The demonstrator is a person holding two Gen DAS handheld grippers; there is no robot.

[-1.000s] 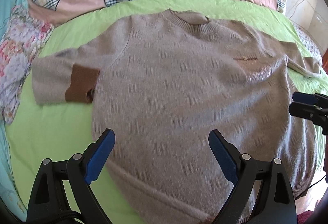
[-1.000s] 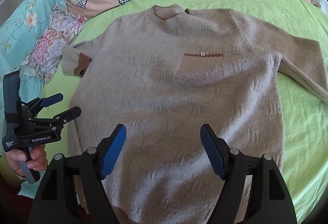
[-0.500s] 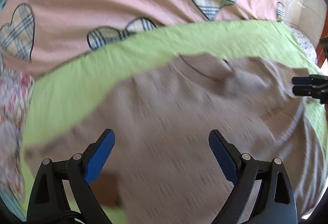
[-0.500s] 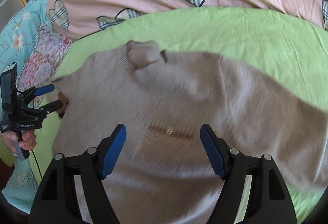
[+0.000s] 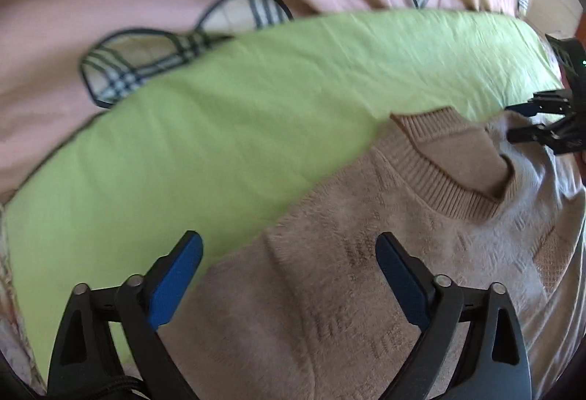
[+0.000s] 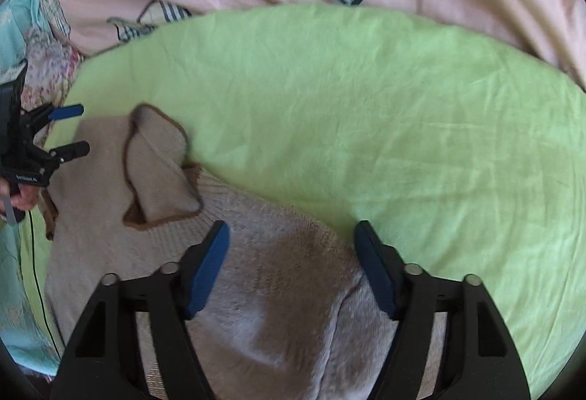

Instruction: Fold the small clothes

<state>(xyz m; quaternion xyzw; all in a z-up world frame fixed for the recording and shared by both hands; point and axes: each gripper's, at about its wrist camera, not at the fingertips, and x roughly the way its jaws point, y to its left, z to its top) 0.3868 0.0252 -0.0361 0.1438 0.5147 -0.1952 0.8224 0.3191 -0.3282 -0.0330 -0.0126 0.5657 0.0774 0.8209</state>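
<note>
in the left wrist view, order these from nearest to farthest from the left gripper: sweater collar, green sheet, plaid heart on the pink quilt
From the left gripper:
1. green sheet, right under its left fingertip
2. sweater collar, ahead to the right
3. plaid heart, far back left

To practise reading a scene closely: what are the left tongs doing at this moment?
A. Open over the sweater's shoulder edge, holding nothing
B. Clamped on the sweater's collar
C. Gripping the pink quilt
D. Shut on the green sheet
A: the left tongs stand wide apart above the shoulder edge of the beige sweater, where it meets the green sheet, with nothing between them.
</note>
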